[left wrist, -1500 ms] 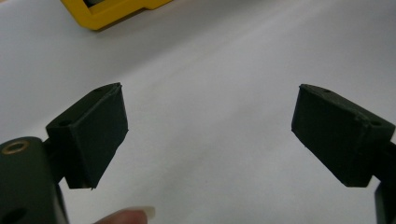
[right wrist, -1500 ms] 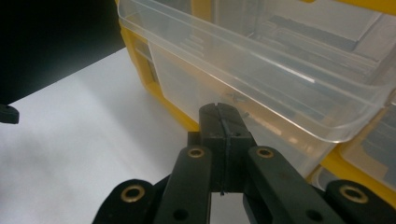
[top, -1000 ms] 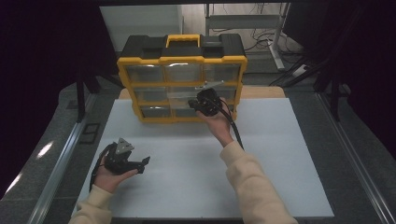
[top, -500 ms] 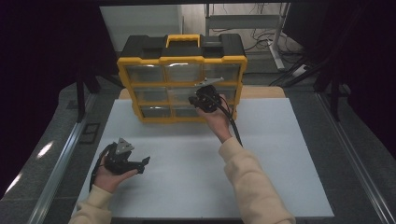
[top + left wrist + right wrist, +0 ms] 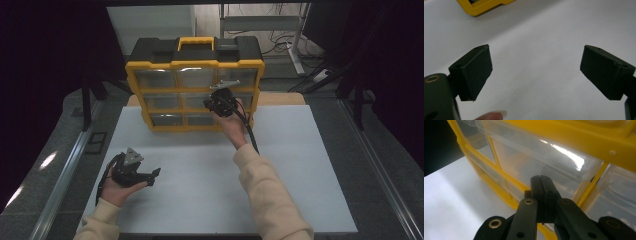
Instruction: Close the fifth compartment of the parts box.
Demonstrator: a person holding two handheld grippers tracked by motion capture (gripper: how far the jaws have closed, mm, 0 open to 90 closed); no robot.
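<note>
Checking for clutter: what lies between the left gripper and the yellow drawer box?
Only bare white table between left gripper and drawer box, per the high view.

hidden and cut-off parts, drawer box on the table

right gripper (image 5: 216, 101) and its hand cover part of the middle row of drawers on the yellow drawer box (image 5: 195, 65) in the high view; whether the tips touch a drawer front cannot be told. drawer contents too blurred behind the clear plastic to name. in the right gripper view the box (image 5: 574, 135) runs off the top and right edges. in the left gripper view one yellow corner (image 5: 486, 5) is cut by the top edge, and a fingertip (image 5: 491, 116) by the bottom edge.
</note>
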